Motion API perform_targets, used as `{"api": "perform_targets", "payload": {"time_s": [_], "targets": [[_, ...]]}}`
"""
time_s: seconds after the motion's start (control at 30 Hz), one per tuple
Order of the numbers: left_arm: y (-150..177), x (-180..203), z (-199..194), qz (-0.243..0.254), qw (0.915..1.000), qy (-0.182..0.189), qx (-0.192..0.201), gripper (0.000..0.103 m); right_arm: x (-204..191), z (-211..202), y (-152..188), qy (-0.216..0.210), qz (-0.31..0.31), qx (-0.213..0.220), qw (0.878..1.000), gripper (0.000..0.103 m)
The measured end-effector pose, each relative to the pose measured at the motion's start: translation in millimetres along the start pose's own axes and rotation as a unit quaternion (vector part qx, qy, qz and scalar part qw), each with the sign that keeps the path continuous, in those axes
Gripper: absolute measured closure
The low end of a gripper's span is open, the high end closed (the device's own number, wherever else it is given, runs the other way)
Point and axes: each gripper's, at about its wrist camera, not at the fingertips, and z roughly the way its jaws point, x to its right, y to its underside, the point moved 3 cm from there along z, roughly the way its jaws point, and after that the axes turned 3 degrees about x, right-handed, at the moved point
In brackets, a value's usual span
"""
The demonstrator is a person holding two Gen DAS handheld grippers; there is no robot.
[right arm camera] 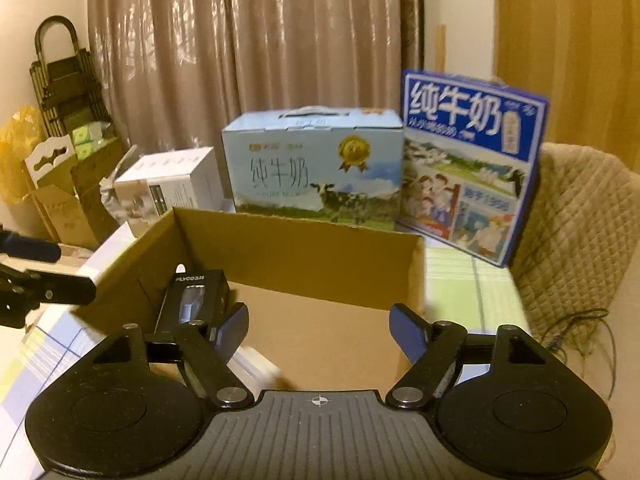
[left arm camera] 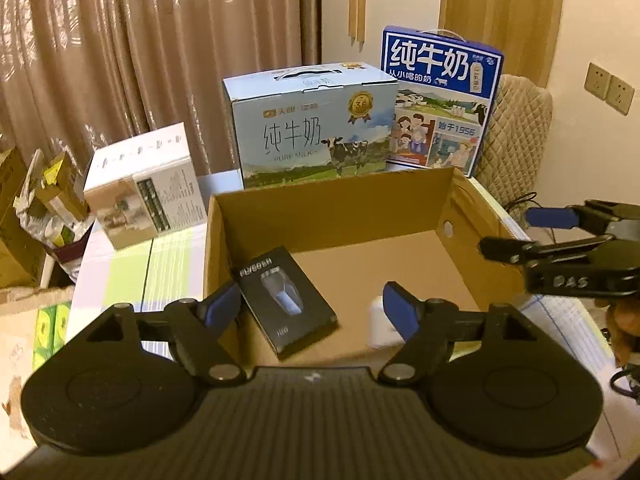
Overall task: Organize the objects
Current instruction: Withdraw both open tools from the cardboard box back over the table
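An open cardboard carton (left arm camera: 332,208) sits on the table. Inside it, by the left wall, is a black shaver box (left arm camera: 286,300); in the right wrist view the same black box (right arm camera: 192,296) leans against that wall. A small white object (left arm camera: 378,324) lies near the carton's front, blurred (right arm camera: 256,364) in the right wrist view. My left gripper (left arm camera: 310,292) hangs open over the carton's front, its pads clear of the black box. My right gripper (right arm camera: 318,312) is open and empty above the carton floor. Each gripper shows in the other's view, the right one (left arm camera: 508,232) and the left one (right arm camera: 72,272).
Behind the carton stand a light-blue milk case (left arm camera: 312,128), a dark-blue milk case (left arm camera: 440,100) and a white box (left arm camera: 148,184). A quilted chair back (right arm camera: 576,216) with loose cables is at the right. Cartons and clutter crowd the floor at the left (left arm camera: 44,200).
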Motion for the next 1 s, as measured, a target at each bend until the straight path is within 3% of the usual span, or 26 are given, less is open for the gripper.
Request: {"api": "perform_targets", "payload": {"time_s": [0.27, 0.53, 0.87, 1.0], "targets": [[55.0, 7.9, -64.9, -0.018, 0.9997, -0.004, 0.018, 0.019, -12.9, -96.0, 45.2, -0.008, 0.036, 0.021, 0.999, 0.028], [121.1, 11.6, -129.7, -0.063, 0.9973, -0.017, 0.036, 0.012, -36.3, -167.8, 119.5, 0.015, 0.059, 0.032, 0.998, 0.028], [207.0, 22.1, -156.3, -0.101, 0.9931, -0.052, 0.028, 0.003, -44.0, -181.6, 190.7, 0.010, 0.158, 0.030, 0.987, 0.027], [227.3, 29.9, -153.0, -0.095, 0.9924, -0.071, 0.034, 0.001, -51.2, -178.5, 200.4, 0.015, 0.125, 0.026, 0.992, 0.027]]}}
